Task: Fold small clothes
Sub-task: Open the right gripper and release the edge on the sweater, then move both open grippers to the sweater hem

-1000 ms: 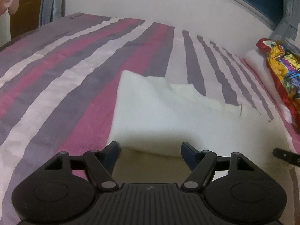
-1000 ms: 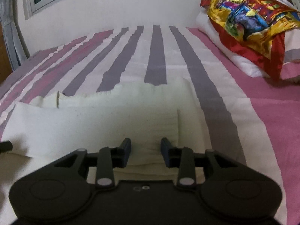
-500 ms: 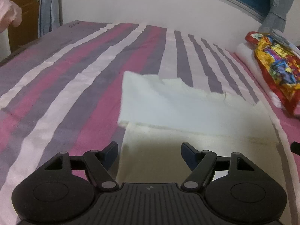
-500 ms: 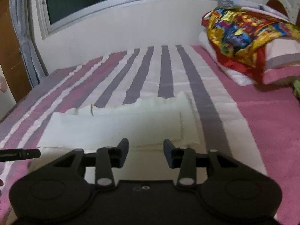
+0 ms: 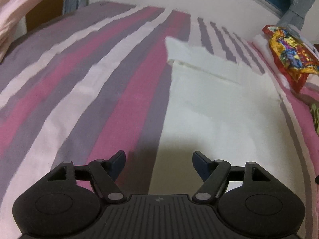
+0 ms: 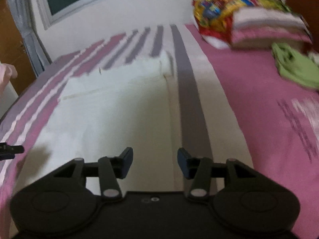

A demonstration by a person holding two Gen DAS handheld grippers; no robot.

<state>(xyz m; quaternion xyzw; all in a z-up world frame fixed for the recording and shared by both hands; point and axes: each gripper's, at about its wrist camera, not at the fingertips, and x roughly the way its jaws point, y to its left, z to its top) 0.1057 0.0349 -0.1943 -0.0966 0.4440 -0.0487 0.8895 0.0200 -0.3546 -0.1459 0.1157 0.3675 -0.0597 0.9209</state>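
Note:
A cream-white garment point(image 5: 215, 103) lies flat on the striped bedspread point(image 5: 79, 91), its far end folded back over itself. It also shows in the right wrist view point(image 6: 119, 107). My left gripper point(image 5: 159, 162) is open and empty, hovering over the garment's near left edge. My right gripper point(image 6: 155, 160) is open and empty, over the garment's near right edge. The tip of the left gripper point(image 6: 11, 150) shows at the left edge of the right wrist view.
A pillow with a colourful red and yellow cover point(image 5: 289, 51) lies at the right by the wall, and shows in the right wrist view point(image 6: 239, 12). A green cloth point(image 6: 293, 67) lies on the pink sheet at right. A pink garment point(image 5: 22, 6) hangs at far left.
Both grippers have pulled back toward the near end of the garment and risen. The right gripper has opened wider. The garment's far end now lies folded flat.

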